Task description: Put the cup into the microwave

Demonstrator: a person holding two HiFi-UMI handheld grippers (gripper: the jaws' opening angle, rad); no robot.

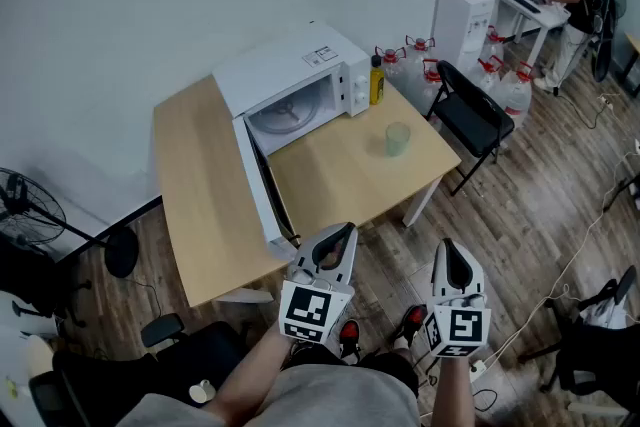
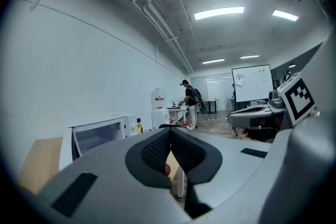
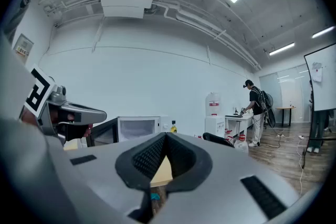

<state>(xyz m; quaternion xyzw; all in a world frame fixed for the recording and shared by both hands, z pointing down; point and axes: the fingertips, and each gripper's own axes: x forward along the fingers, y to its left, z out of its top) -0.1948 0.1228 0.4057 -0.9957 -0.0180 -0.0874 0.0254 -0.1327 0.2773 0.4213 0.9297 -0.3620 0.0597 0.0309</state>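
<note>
A pale green translucent cup (image 1: 397, 139) stands upright on the wooden table (image 1: 200, 185), right of centre. The white microwave (image 1: 300, 80) sits at the table's back with its door (image 1: 262, 187) swung open toward me, and the chamber holds only its turntable. Both grippers hover off the table's near edge, over the floor and well short of the cup. My left gripper (image 1: 343, 229) is shut with nothing in it, its pads meeting at the tip (image 2: 170, 132). My right gripper (image 1: 447, 245) is likewise shut and empty (image 3: 164, 136). Neither gripper view shows the cup.
A yellow bottle (image 1: 377, 80) stands beside the microwave's right side. A black folding chair (image 1: 470, 115) is off the table's right end, with a water dispenser (image 1: 465, 5) and several jugs (image 1: 515, 90) behind it. A person (image 1: 580, 5) works at a far desk. A fan (image 1: 25, 210) stands left.
</note>
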